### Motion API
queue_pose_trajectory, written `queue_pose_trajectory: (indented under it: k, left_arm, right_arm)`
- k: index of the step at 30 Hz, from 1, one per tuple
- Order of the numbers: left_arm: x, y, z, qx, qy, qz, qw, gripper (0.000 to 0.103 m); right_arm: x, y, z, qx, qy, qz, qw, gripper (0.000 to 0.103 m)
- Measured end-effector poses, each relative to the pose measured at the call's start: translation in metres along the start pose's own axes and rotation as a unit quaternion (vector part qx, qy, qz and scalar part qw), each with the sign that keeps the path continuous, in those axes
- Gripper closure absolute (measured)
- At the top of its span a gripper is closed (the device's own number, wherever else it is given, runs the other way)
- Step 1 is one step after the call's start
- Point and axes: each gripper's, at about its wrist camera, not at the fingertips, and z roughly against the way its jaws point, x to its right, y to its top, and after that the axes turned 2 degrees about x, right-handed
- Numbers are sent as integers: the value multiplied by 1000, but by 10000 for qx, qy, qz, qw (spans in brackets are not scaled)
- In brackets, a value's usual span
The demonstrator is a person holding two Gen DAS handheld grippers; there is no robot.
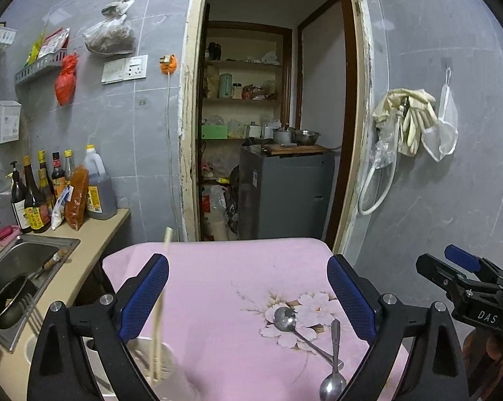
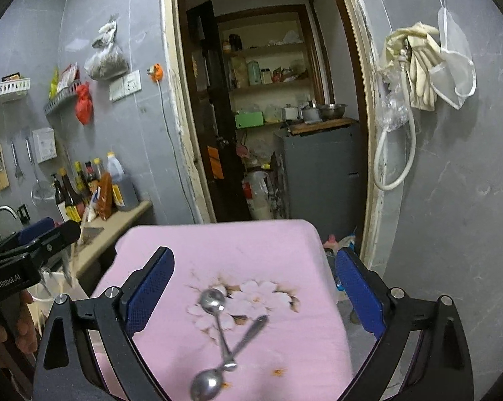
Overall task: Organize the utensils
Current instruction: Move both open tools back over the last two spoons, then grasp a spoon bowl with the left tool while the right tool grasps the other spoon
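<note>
2 spoons (image 2: pixel 218 341), 1 chopstick pr (image 1: pixel 159 304)

Pink flowered cloth (image 1: pixel 218 284), silver spoons (image 1: pixel 294 327)

Both wrist cameras sit low and close over the pink cloth (image 1: pixel 218 284), looking forward and slightly down between their own blue fingers toward the doorway (image 1: pixel 271 117). The left view takes in the sink (image 1: pixel 24 267) at its left; the right view sits further right. They share cloth, two spoons (image 2: pixel 218 327), doorway, grey wall.
</note>
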Motion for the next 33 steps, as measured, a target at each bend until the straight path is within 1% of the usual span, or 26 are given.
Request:
queue_pose_trajectory:
  k: [7,12,18,23,24,25,27,28,29,31,33]
  left_arm:
    - [26,-17,-23,-143,115,-35,9998,7]
    - [39,-32,-43,-396,123,-60,9991,7]
    - [44,-50,-76,-968,80,90,9952,7]
    - [37,-66,-107,-1402,15,325,9896,8]
    - [37,-69,-111,-1450,7,341,9888,9]
    - [36,-74,-119,-1537,-7,352,9875,12]
    - [35,-79,-128,-1663,-13,338,9855,16]
    - [35,-83,-135,-1744,-14,340,9841,19]
    - [34,-88,-141,-1826,-26,354,9825,23]
    - [31,-93,-150,-1964,-82,414,9796,28]
    - [27,-98,-161,-2099,-180,526,9761,33]
  right_arm:
    - [26,-16,-20,-289,-35,60,9996,8]
    - [42,-30,-35,-575,10,29,9983,8]
    - [54,-55,-63,-1070,243,-200,9938,8]
    - [52,-83,-95,-1551,431,-430,9860,9]
    - [51,-90,-102,-1639,497,-510,9839,13]
    - [50,-95,-106,-1696,545,-549,9825,15]
    - [46,-103,-118,-1857,647,-574,9788,26]
    - [44,-108,-125,-1950,716,-592,9764,29]
    - [42,-112,-132,-2058,818,-628,9731,36]
    - [38,-119,-143,-2203,957,-655,9685,41]
    - [37,-124,-155,-2375,1121,-732,9621,50]
